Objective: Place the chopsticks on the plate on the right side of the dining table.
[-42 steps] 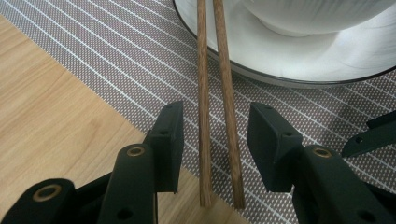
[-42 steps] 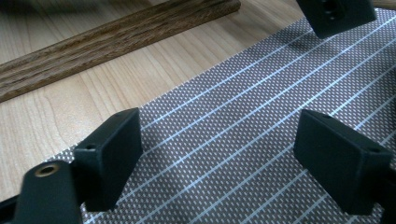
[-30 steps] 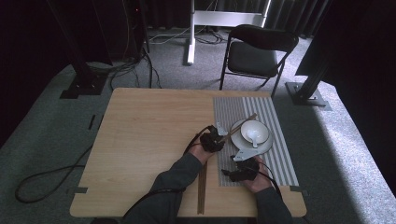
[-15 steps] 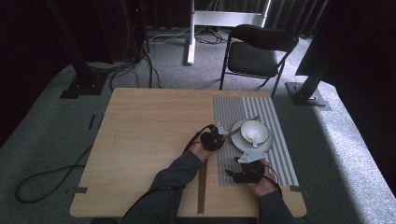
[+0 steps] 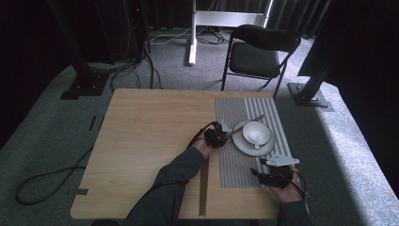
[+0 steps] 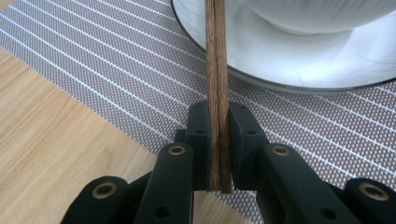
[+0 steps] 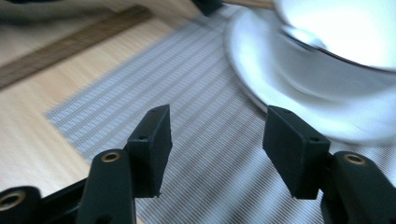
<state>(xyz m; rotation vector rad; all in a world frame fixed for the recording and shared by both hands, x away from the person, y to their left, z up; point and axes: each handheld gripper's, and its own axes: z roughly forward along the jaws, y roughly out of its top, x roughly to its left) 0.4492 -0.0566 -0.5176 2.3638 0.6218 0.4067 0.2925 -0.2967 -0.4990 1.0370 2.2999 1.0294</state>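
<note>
The left hand-held gripper (image 6: 218,140) is clamped on a pair of wooden chopsticks (image 6: 216,70), held side by side between its jaws at the left edge of the striped grey mat (image 5: 235,160). From there the chopsticks run up over the rim of the white plate (image 6: 299,60), beside the white bowl (image 5: 256,132) that stands on it; a white spoon (image 5: 255,137) lies in the bowl. The right hand-held gripper (image 7: 217,140) hovers over the near part of the mat, its jaws spread wide with nothing between them, pointing toward the plate. A second pair of chopsticks (image 5: 203,188) lies on the wooden bench (image 5: 141,141), just left of the mat.
</note>
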